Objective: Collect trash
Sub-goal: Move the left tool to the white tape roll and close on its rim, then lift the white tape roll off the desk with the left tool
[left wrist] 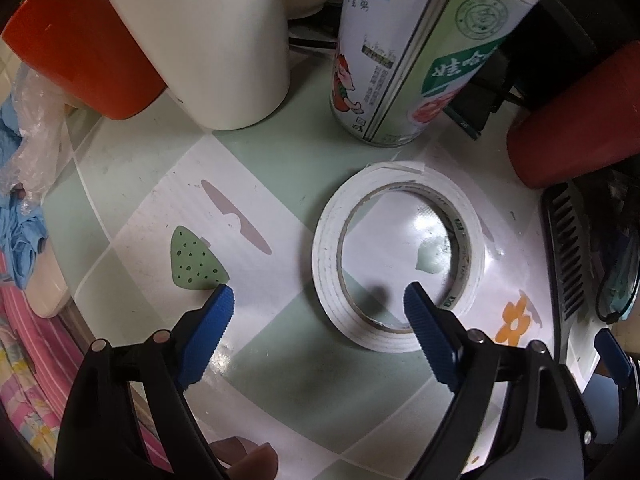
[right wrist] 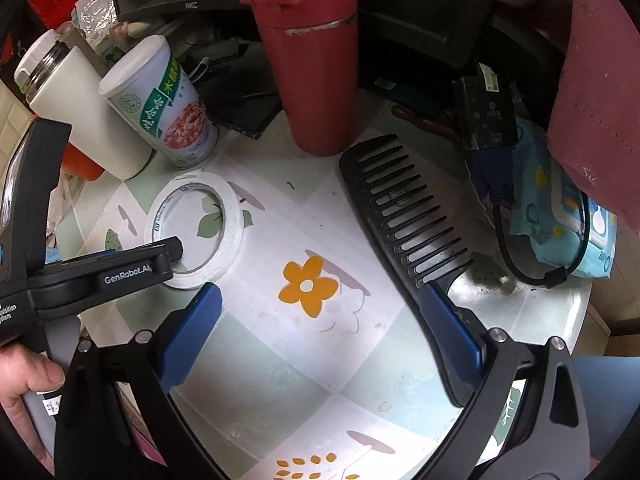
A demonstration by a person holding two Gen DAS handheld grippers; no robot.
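Tape roll (left wrist: 398, 254) lies flat on my patterned tabletop (left wrist: 280, 360); left gripper (left wrist: 318, 300) spread wide, one finger over its hole, nothing gripped; right gripper (right wrist: 320, 296) open, empty, beside black comb (right wrist: 404, 216).

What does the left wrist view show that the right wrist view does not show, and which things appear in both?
Only the left wrist view shows the crumpled blue cloth and the pink striped fabric at the table's left edge.

Only the right wrist view shows the whole black wide-tooth comb, the light blue wet-wipes pack, the black cable and the orange flower print in full.

Both show the white tape roll, the green-and-white printed can, the white flask, the dark red bottle and the open left gripper over the roll.
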